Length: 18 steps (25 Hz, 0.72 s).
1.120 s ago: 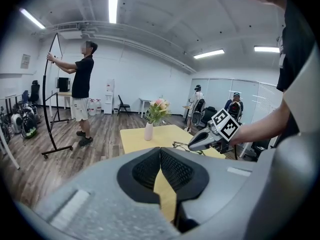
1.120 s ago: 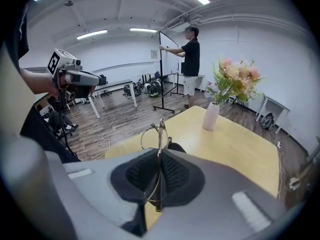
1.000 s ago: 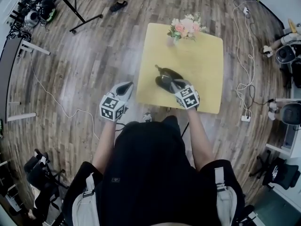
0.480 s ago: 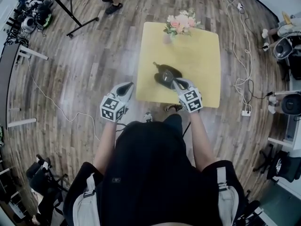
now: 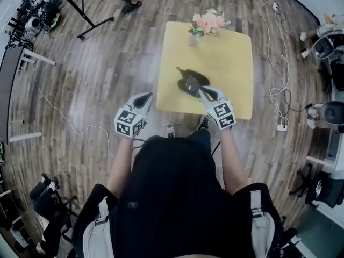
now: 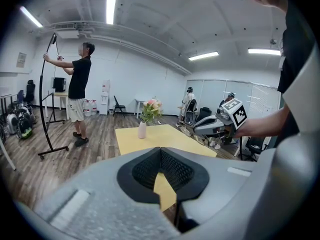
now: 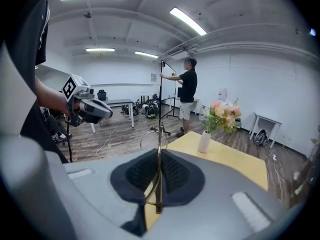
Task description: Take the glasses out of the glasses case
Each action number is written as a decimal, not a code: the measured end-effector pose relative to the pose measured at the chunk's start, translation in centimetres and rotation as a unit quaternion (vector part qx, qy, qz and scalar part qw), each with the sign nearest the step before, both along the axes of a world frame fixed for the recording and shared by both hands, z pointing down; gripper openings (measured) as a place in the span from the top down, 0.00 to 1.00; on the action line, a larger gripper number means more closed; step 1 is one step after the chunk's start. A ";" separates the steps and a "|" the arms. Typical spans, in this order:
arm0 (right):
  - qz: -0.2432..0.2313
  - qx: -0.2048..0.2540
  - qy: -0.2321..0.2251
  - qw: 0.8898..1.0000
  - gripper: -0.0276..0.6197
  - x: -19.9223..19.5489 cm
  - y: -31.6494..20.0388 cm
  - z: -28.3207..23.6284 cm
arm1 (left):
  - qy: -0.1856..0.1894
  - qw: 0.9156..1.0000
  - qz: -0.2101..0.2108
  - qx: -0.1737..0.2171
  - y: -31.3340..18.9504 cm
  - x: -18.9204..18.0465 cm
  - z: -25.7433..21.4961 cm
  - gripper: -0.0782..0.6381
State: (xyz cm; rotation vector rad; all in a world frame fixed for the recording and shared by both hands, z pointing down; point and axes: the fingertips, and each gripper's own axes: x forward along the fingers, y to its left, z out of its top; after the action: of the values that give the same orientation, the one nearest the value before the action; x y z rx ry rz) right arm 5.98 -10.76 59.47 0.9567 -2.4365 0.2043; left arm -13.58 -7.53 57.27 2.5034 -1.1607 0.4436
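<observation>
The glasses (image 7: 159, 164) are thin shiny metal wire; the glasses case (image 5: 184, 86) dark and glossy; the bench (image 5: 231, 63) smooth matt yellow; the floor (image 5: 97, 74) wood-grain planks.

On the table (image 5: 231, 63), flower vase (image 5: 193, 38) stands behind glasses case (image 5: 188, 84); left claw (image 5: 144, 98) hangs left of both.

Lab-like workroom: wood floor (image 5: 107, 79), ceiling strip lights (image 6: 111, 4), office chairs (image 5: 317, 192), gear (image 5: 40, 12) along walls.

No legible txt/nums/brands. Cubes on left gripper (image 5: 144, 97) & right gripper (image 5: 200, 92): b/w square codes only. Wall sign (image 6: 21, 59) too small to read.
</observation>
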 end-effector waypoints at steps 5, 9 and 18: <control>-0.003 0.011 -0.005 1.000 0.93 -0.2 1.2 -0.6 | 0.000 1.000 0.002 0.000 1.2 -0.2 0.1 0.87; 0.000 0.007 -0.008 1.000 0.93 -0.3 2.0 -0.7 | 0.001 1.000 0.005 0.001 1.9 -0.3 0.0 0.87; 0.008 0.011 -0.015 1.000 0.93 -0.5 2.7 -1.1 | 0.008 1.000 0.002 0.002 2.3 -0.5 0.2 0.88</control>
State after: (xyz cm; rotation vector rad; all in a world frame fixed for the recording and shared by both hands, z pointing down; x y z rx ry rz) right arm 5.48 -8.09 58.33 0.9889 -2.4637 0.1996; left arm -14.06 -5.27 57.44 2.5084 -1.1515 0.4208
